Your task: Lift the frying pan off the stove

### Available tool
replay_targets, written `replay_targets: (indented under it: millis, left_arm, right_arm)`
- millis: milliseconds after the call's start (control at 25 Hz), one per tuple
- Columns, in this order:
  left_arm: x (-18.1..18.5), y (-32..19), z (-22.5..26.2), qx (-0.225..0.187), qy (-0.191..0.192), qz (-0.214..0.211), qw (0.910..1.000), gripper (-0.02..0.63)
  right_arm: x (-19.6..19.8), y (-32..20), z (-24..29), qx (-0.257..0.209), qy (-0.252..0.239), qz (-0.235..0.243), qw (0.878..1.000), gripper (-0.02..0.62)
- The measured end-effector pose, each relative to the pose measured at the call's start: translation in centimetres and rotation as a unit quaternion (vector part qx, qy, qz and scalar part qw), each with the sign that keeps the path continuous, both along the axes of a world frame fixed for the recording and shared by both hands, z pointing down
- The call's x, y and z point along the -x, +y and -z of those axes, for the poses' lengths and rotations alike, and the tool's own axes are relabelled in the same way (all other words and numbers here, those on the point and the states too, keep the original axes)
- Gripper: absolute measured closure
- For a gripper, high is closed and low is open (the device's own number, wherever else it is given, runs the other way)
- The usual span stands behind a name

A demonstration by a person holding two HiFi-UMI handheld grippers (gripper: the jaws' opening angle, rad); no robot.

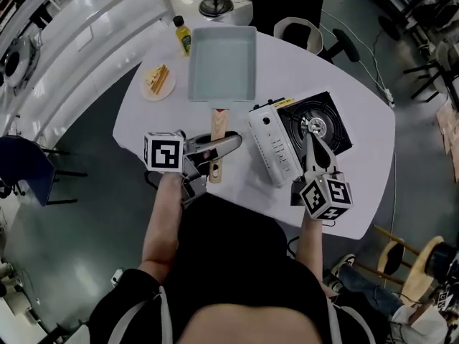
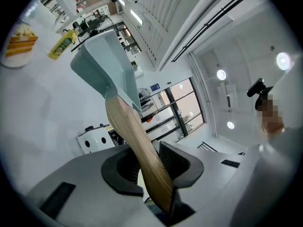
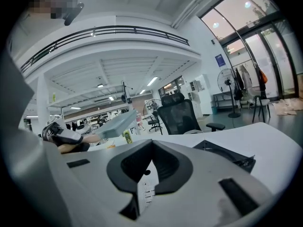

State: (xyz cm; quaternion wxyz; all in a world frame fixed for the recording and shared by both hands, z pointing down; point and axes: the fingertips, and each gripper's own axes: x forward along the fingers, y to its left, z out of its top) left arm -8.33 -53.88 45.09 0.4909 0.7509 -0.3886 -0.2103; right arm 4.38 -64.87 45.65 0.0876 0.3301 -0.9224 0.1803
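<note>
Left gripper (image 1: 215,147), head view: I see its jaws closed across the wooden handle (image 1: 217,138) of the frying pan (image 1: 222,63). The pan's pale rectangular body reaches straight ahead of the jaws. It is off the stove (image 1: 319,127), which lies to this gripper's right on the white table (image 1: 366,113). Beyond the pan's far left corner stand a bottle (image 1: 183,34) and a plate (image 1: 158,83) with a sandwich. The right gripper (image 1: 310,140) hangs over the stove, with its tips near the burner.

Left gripper view: both pads press on the handle, which runs up between them to the pan. The jaws are only narrowly apart, filled by the wood. The bottle and plate lie far ahead, to the left of the pan.

Right gripper view: I read the jaws as drawn together with nothing held. Only a sliver of the stove's white front shows through them. The black stove top lies just ahead to the right. The pan floats ahead to the left, clear of the table, with an office chair (image 3: 177,115) beyond.
</note>
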Motion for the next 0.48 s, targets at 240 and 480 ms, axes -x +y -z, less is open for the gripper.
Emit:
replay_targets:
  millis: [240,480]
  left_arm:
    - [4.6,3.2,-0.3,0.011,-0.018,0.074,0.9970,0.496]
    - [6.8,6.0,-0.9,0.024,-0.015,0.111,0.9934,0.496]
  right_arm:
    - [3.5,1.2,0.4,0.002,-0.005,0.039,0.999,0.592]
    - [6.3,2.3,1.1,-0.007,-0.014,0.072,0.997,0.592]
